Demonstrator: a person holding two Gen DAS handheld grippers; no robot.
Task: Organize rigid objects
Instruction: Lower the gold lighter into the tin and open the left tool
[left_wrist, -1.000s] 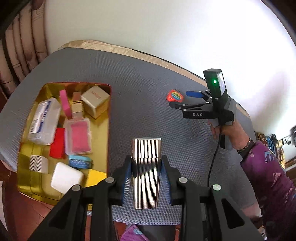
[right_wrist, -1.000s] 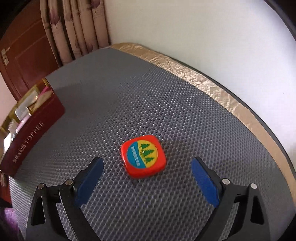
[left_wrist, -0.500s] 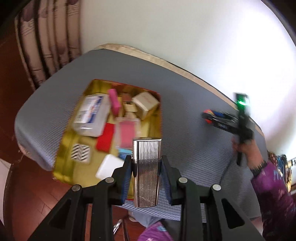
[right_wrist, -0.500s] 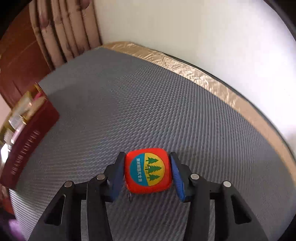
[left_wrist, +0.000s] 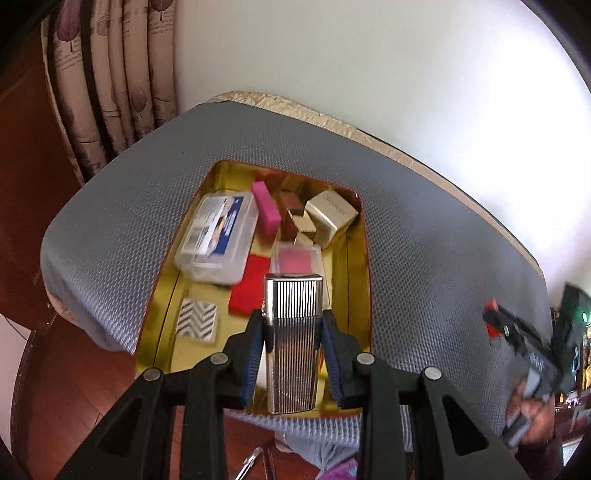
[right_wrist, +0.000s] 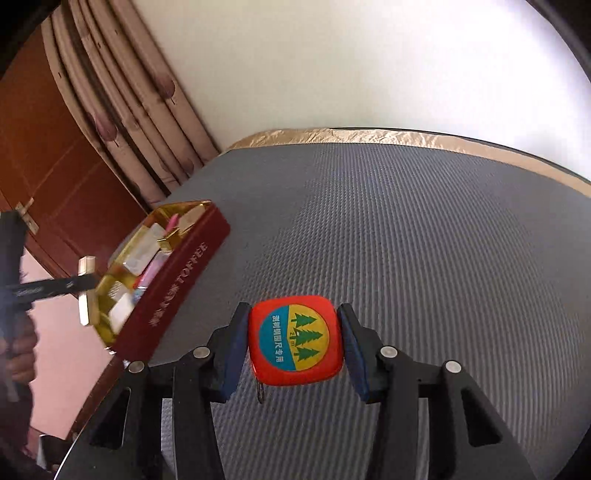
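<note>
Silver ribbed lighter (left_wrist: 291, 343) sits clamped upright between the blue pads of the left gripper (left_wrist: 292, 334), at lower centre of the left wrist view. Behind it, mid-frame, lies the open gold-lined tin (left_wrist: 354, 258) on the grey mat (left_wrist: 436, 258). Contents of the tin: clear plastic box with blue label (left_wrist: 218, 236) upper left, pink block (left_wrist: 266, 211), beige cube box (left_wrist: 331, 217) upper right, red card (left_wrist: 248, 285), chevron-patterned tile (left_wrist: 197, 320) lower left. Right gripper (right_wrist: 293, 341) is clenched on the orange tape measure (right_wrist: 295, 339), pads pressing both its sides, low centre of the right wrist view. Same view, left side: tin's red wall reads TOFFEE. Right gripper also appears blurred at the right edge of the left wrist view.
</note>
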